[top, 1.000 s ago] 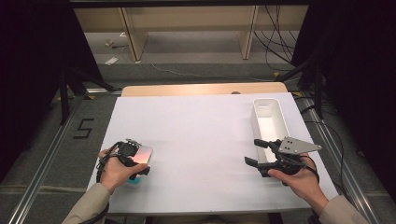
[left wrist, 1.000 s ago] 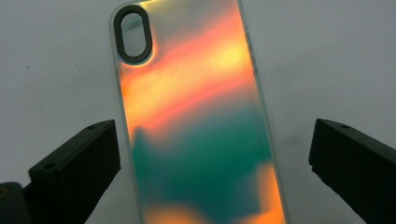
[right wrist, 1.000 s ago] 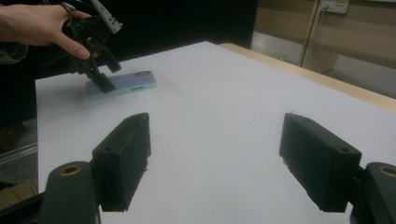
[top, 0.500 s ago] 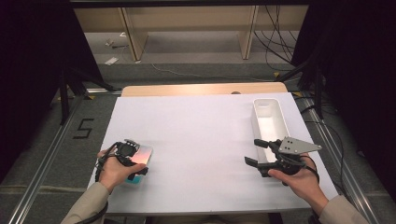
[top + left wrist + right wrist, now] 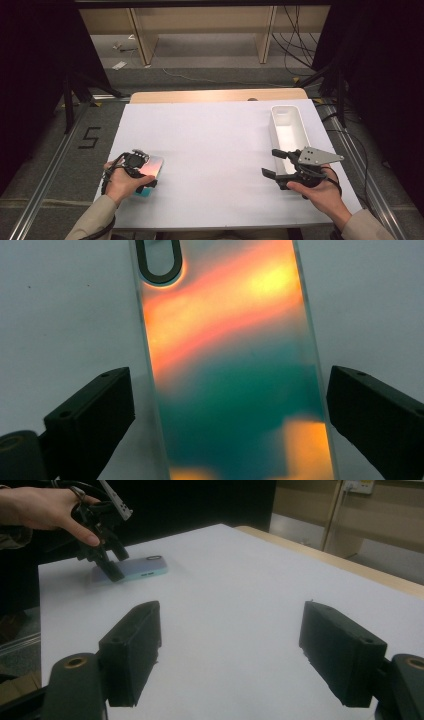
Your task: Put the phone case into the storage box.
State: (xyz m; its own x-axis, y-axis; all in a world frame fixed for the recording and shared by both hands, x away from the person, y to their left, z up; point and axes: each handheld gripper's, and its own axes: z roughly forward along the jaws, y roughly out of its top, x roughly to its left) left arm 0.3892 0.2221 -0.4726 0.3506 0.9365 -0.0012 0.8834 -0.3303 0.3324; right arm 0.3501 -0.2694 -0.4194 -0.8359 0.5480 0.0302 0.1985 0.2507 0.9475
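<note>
Overhead, the flat iridescent phone case (image 5: 148,171), orange to teal with a glossy face, lies at the near left of the white-covered bench (image 5: 210,135). The left claw (image 5: 142,175) hangs right over it in the person's left hand (image 5: 121,181). The right claw (image 5: 272,172) sits well apart at the near right, jaws spread around nothing, just beside the long white plastic tray (image 5: 287,131).

From the left gripper view, the case (image 5: 235,370) runs lengthwise straight away from the camera, its oval cut-out (image 5: 159,260) at the far end. Both jaws stand clear of its long edges, 1 on each side, wide, so closing across the short width looks like the likely next move.

From the right gripper view, the case (image 5: 142,567) lies far off under the left claw (image 5: 107,562), while the right claw (image 5: 230,645) gapes empty over bare bench.
</note>
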